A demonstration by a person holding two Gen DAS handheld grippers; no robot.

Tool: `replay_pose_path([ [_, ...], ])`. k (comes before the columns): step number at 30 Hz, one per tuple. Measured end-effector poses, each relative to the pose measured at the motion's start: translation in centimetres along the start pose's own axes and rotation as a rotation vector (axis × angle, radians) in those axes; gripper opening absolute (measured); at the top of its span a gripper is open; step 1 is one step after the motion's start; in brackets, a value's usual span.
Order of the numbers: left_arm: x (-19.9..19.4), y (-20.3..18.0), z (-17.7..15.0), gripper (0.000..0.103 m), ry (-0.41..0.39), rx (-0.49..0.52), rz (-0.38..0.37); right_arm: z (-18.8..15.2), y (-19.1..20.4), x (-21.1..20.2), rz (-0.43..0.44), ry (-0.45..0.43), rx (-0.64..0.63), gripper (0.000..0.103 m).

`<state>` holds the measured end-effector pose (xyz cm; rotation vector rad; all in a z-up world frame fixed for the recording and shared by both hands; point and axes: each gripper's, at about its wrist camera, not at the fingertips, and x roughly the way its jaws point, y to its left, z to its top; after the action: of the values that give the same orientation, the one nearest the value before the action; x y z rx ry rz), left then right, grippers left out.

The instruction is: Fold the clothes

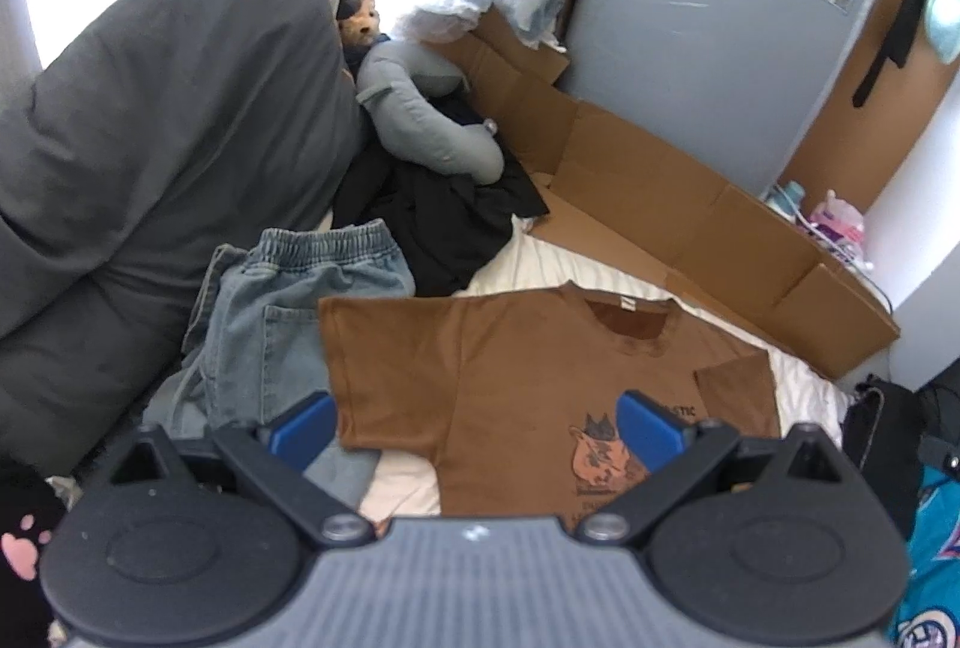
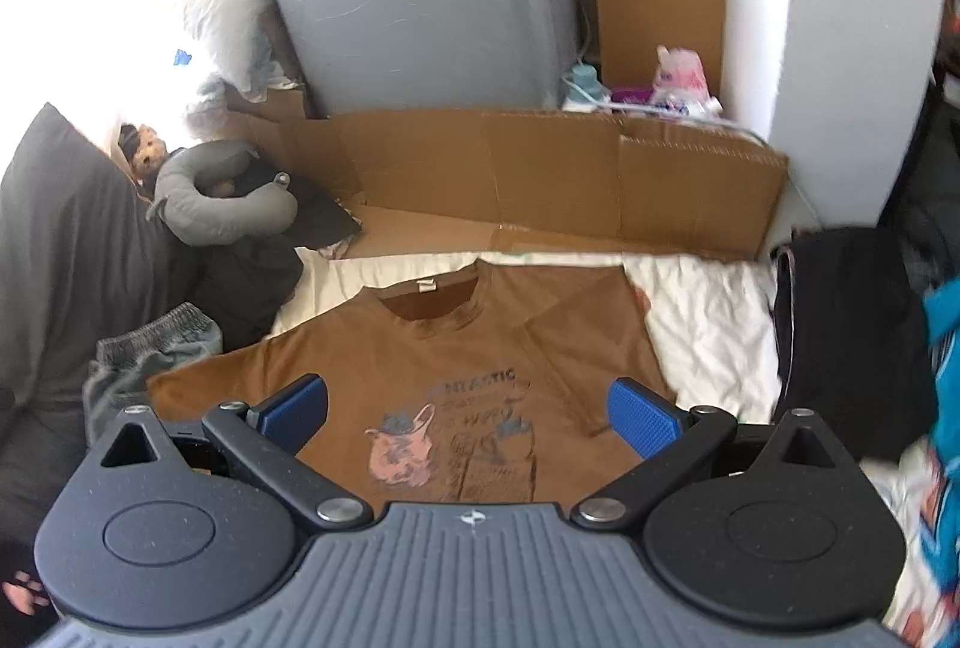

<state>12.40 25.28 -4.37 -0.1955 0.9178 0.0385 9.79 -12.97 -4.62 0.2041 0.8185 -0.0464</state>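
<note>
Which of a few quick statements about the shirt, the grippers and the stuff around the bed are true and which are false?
1. The brown T-shirt lies spread flat, print side up. True.
2. The left gripper is clamped on a sleeve. False: its jaws are open and hold nothing.
3. The denim shorts lie beside the shirt. True.
4. The grey neck pillow sits on the shirt. False: it rests apart, near the dark pillow.
5. The right gripper is open. True.

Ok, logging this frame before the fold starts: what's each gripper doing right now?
Left gripper: open, holding nothing, above the brown T-shirt.
Right gripper: open, holding nothing, above the same shirt.
</note>
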Motion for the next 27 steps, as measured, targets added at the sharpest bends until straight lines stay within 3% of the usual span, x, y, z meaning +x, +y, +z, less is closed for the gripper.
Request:
replay_pose_path([
  [9, 7.0, 2.6, -1.8, 0.096, -0.043, -0.043, 0.009, -4.4, 0.6, 6.4, 0.085, -0.065, 0.001, 0.102],
  [11, 8.9, 3.3, -2.5, 0.094, -0.025, -0.053, 0.005, -5.7, 0.6, 8.8, 0.107, -0.035, 0.003, 0.101],
  [14, 11.7, 4.3, -3.8, 0.087, 0.003, -0.066, 0.001, -7.6, 0.6, 12.1, 0.140, 0.024, 0.004, 0.088],
  [19, 15.9, 6.6, -6.5, 0.080, 0.019, -0.108, 0.024, -10.4, 1.1, 16.5, 0.162, 0.061, -0.011, 0.086],
  [27, 22.7, 9.8, -9.9, 0.050, 0.036, -0.166, 0.059, -13.5, 2.6, 21.9, 0.215, 0.055, -0.019, 0.085],
])
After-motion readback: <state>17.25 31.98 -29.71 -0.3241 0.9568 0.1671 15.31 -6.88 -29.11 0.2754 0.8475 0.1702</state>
